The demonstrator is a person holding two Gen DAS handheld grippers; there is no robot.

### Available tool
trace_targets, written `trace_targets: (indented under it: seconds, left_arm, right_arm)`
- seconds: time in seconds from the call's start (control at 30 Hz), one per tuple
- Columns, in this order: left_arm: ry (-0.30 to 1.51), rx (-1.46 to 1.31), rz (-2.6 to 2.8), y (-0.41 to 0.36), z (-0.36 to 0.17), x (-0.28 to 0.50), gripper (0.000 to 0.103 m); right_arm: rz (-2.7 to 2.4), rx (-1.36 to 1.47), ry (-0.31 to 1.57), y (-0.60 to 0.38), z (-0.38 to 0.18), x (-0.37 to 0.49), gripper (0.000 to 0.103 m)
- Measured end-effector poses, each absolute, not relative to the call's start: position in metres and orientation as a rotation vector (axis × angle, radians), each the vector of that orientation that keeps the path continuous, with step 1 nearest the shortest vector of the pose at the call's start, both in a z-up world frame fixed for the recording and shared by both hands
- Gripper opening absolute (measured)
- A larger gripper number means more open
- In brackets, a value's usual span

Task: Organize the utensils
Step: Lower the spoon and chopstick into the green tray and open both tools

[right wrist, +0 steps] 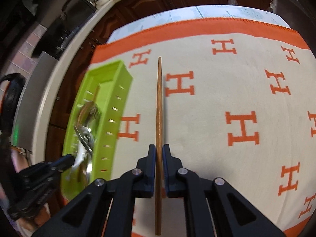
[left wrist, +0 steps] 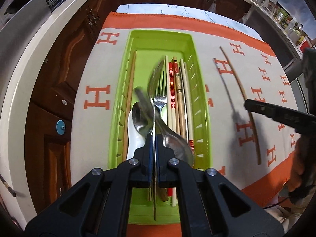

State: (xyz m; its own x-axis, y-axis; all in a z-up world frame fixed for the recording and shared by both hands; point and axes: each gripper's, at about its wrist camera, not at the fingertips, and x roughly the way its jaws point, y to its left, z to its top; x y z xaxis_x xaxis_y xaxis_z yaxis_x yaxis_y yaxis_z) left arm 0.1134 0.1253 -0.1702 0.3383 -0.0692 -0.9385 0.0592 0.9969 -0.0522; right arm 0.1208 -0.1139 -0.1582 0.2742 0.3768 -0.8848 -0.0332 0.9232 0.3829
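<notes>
left wrist: l tongs (left wrist: 154, 140) clenched on spoon (left wrist: 156, 79) over tray (left wrist: 203, 106); r tongs (right wrist: 159, 152) level, gripping chopstick (right wrist: 159, 98).

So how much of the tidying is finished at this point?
Mostly done: the green tray already holds a fork, spoons and several chopsticks. In hand: the left tongs grip a metal utensil over the tray, and the right tongs are shut on the last wooden chopstick, not yet in the tray.
</notes>
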Motion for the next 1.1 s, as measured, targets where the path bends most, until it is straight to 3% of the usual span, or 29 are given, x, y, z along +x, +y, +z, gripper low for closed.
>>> trace_targets:
  seconds: [0.43, 1.03, 1.1]
  left_arm:
    - [1.136, -0.031, -0.005, 0.146, -0.132, 0.103, 0.005]
    - [1.103, -0.123, 0.047, 0.183, -0.124, 0.104, 0.005]
    - [1.111, -0.137, 0.041, 0.184, -0.126, 0.105, 0.011]
  right_arm:
    - [0.454, 0.434, 1.263, -0.065, -0.117, 0.110, 0.007]
    - [0.437, 0.371, 1.381, -0.009, -0.144, 0.107, 0.008]
    - [0.433, 0.360, 1.377, -0.011, -0.143, 0.107, 0.008]
